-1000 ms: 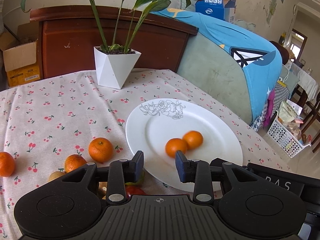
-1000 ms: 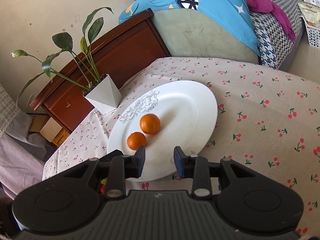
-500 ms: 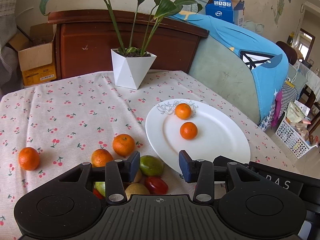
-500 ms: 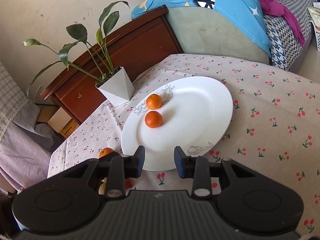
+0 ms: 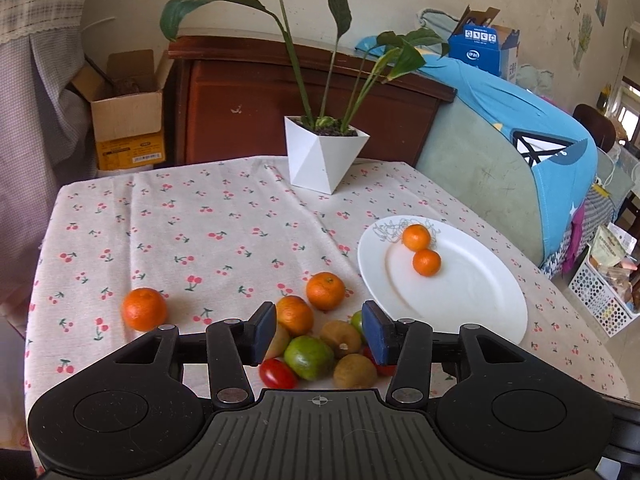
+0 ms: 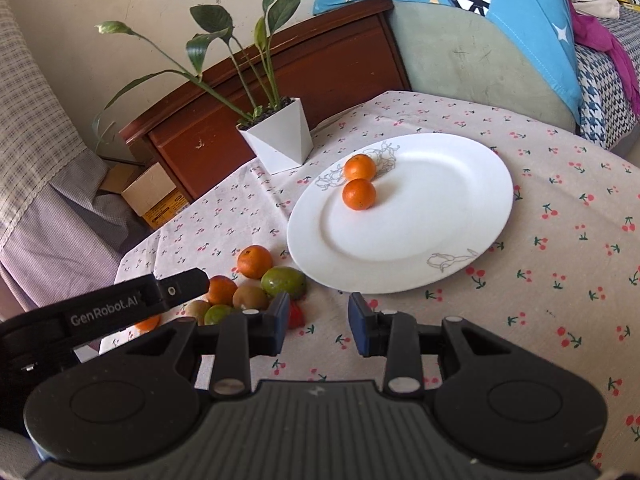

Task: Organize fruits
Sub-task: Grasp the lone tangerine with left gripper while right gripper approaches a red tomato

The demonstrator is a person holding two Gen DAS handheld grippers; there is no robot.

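So far just two tangerines sit on the white plate, touching, up around its 11 o'clock rim. Loads left on the cherry tablecloth: three more tangerines, kiwis, green fruit and a cherry tomato at the plate's 8 o'clock. Left gripper and right gripper both gape wide, holding nothing. Early days, I'd say.

We see our right gripper, its blue-padded jaws apart and holding nothing, above the cherry-print tablecloth. Ahead, two small oranges touch on the round white plate; mixed loose fruit lies beside its left rim.
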